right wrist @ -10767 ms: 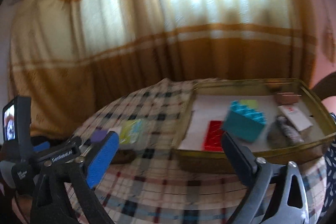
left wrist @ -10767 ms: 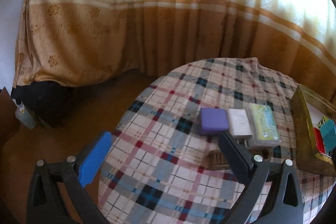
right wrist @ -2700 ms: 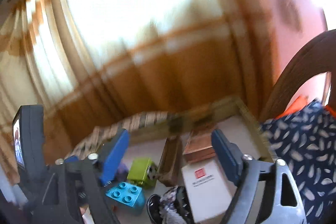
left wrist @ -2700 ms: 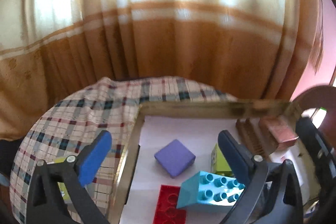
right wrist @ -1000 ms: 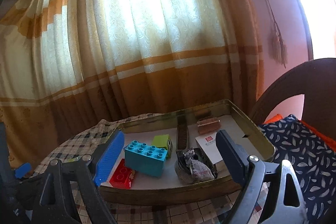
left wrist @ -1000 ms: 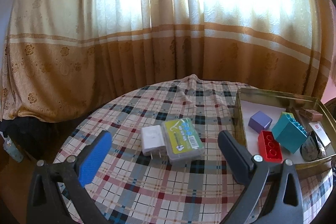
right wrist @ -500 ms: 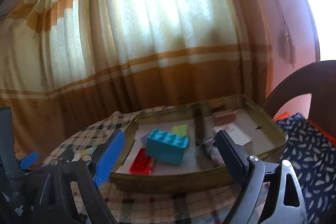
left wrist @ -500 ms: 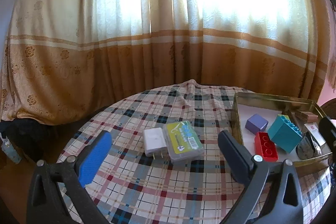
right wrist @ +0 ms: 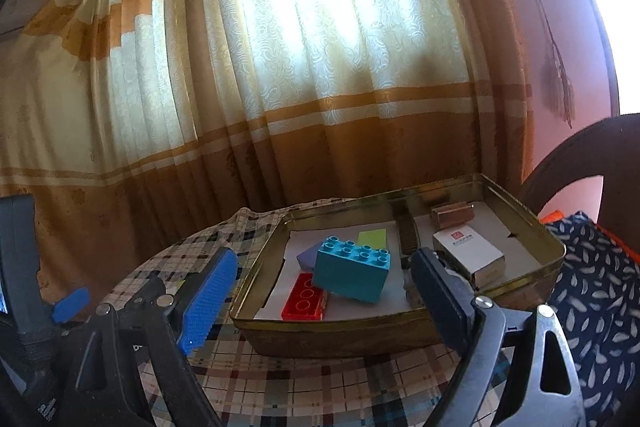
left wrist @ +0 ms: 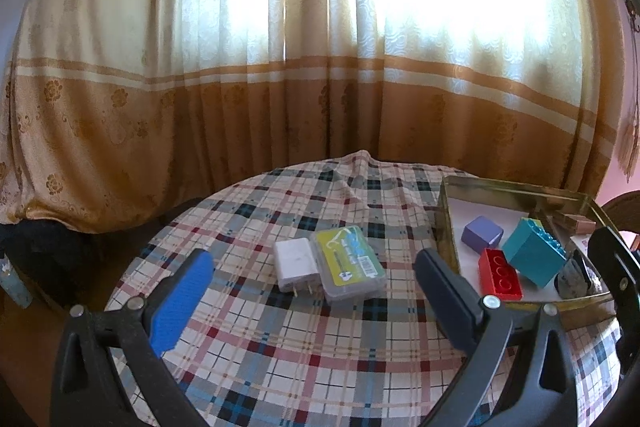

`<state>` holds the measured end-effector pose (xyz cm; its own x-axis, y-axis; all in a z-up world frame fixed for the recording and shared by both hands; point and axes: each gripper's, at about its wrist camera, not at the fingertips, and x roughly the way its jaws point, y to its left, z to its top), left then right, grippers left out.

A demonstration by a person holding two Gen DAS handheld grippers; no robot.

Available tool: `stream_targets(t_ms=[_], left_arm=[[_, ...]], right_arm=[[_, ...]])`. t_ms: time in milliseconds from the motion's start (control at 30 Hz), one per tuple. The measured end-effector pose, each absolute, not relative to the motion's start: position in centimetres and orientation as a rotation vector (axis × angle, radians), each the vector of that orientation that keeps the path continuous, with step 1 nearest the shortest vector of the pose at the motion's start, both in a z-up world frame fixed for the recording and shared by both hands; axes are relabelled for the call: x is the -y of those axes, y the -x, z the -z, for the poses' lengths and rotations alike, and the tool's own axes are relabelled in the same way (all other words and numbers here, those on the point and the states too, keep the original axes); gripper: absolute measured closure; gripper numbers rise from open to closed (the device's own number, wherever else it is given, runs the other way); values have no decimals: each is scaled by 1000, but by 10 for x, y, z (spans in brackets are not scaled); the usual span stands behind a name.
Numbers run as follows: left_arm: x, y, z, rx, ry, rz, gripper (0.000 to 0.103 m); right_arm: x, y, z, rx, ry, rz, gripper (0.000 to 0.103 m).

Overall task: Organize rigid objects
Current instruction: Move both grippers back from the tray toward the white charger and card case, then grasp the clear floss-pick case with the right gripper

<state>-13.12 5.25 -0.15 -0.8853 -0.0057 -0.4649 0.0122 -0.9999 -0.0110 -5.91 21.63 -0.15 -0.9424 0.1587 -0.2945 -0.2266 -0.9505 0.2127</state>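
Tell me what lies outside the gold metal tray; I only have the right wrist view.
Observer: A white plug adapter and a clear plastic case with a yellow-green label lie on the checked tablecloth.
Operator: Say how they sit.
Observer: Side by side, touching, with the case nearer the gold metal tray.
Operator: Report the left gripper.
Observer: The left gripper is open and holds nothing; both items lie ahead of it.
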Motion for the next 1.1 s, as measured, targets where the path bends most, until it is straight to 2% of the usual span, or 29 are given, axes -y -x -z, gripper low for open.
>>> stream_targets(t_ms=[100,267,467,633,833,1100], left_arm=[[-39,136,1,11,-723,2994,0],[-1,147,1,-7,-703,2898,0],[23,157,5,52,-707,2797,0],[46,169,13,-50,-821,2742,0],[60,175,25,-151,-914,2684,0],[55,177,28,-114,-939,2669,0]], right_arm=[[-211,61,3,-396,430,-2920,12],[-190,70,2,-298,461,-2969,12],[-170,92,6,-311,560,-3016,12],[-146,121,12,-233,673,-3088,13],[-119,155,27,-122,875,-3121,37],[-98,195,42,-52,1063,-3115,40]])
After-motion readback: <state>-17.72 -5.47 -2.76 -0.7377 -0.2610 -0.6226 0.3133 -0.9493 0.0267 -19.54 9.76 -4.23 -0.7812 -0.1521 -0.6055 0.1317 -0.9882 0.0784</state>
